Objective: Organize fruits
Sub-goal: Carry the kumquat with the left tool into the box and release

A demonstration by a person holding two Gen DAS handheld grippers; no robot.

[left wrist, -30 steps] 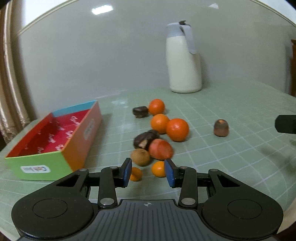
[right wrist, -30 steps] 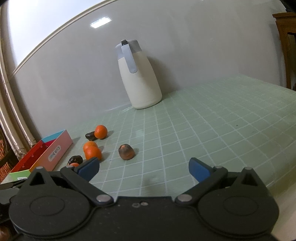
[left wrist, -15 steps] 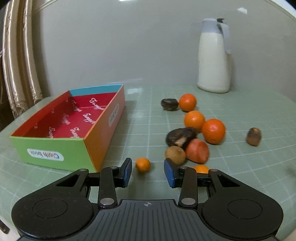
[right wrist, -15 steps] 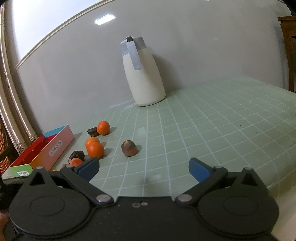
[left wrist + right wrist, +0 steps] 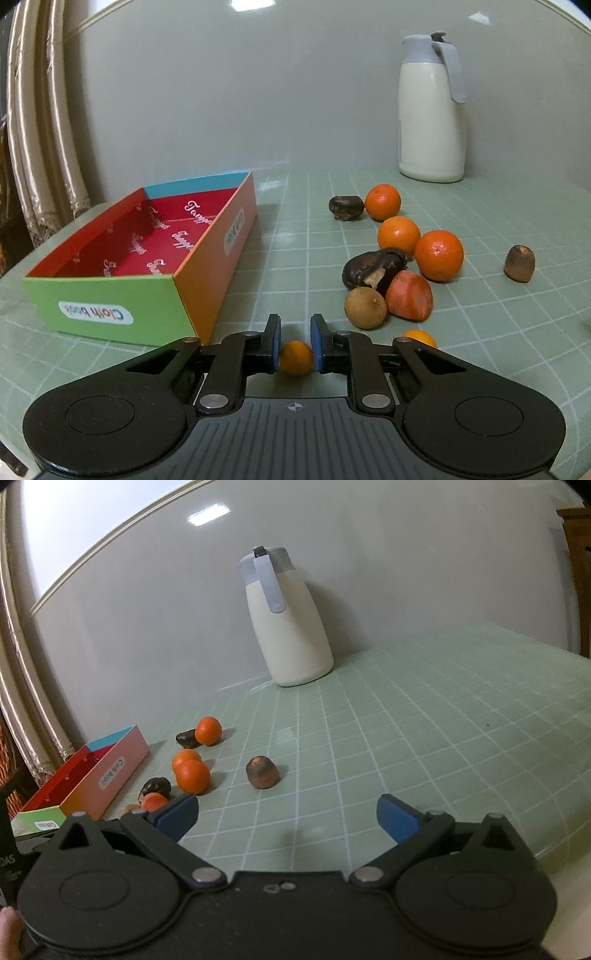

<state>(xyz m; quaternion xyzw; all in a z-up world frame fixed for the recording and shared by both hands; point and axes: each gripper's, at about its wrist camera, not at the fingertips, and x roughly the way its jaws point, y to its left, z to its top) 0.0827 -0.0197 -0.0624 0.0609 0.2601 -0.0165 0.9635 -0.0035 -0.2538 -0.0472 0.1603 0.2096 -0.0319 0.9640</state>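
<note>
In the left wrist view my left gripper [image 5: 295, 347] is low over the table, its jaws closing, and the blue pads touch both sides of a small orange fruit [image 5: 295, 357]. An open, colourful cardboard box [image 5: 207, 266] with a red inside stands just left of it. To the right lie three oranges [image 5: 438, 255], two dark chestnut-like fruits [image 5: 369, 267], a red fruit [image 5: 410, 295], a round brown fruit [image 5: 365, 308] and a second small orange fruit [image 5: 419, 338]. My right gripper [image 5: 288, 814] hangs open above bare table, with nothing between its fingers.
A white jug with a grey lid [image 5: 430, 118] stands at the back by the wall. A lone brown fruit [image 5: 263, 772] lies apart, ahead of the right gripper. The green gridded mat [image 5: 406, 738] covers the table. Curtains hang at the far left.
My left gripper has swung left and dropped toward the small orange fruit beside the box, and its jaws have closed onto it. The right gripper has stayed put and open.
</note>
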